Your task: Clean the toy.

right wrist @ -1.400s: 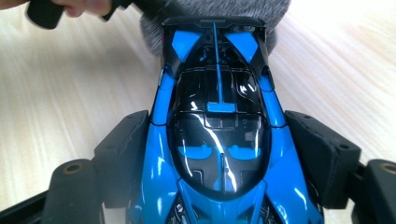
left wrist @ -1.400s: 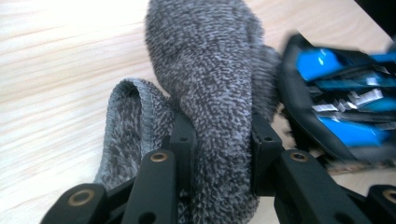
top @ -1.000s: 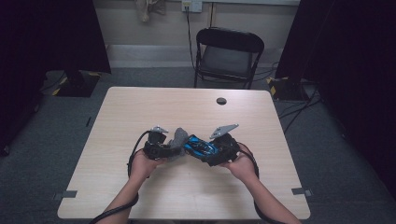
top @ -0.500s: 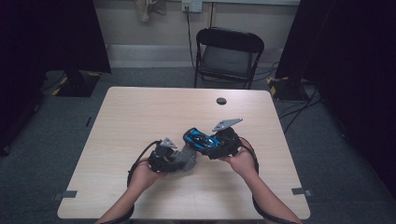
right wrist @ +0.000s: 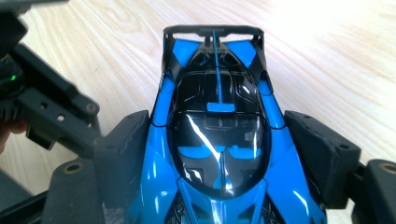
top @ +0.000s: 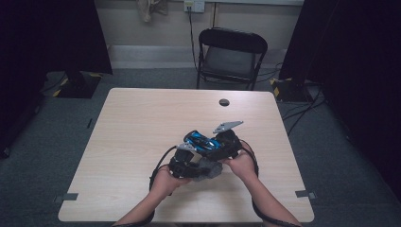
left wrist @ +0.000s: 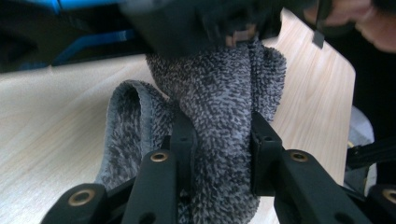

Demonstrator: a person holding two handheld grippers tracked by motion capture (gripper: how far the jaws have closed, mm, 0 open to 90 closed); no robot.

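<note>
A glossy blue and black toy car (right wrist: pixel 217 140), smooth hard plastic with a low wedge body, a dark domed canopy and a thin rear wing, sits clamped between the matte black jaws of the right gripper (right wrist: pixel 219 154) above the near middle of the pale wood-grain table (top: pixel 142 123). The left gripper (left wrist: pixel 219 140) has its jaws pinched tight on a grey cloth (left wrist: pixel 219 88), a nubby, looped terry fabric folded into a soft hanging bundle. In the high view the cloth (top: pixel 208 169) hangs just below and beside the car (top: pixel 202 141), touching its underside.
</note>
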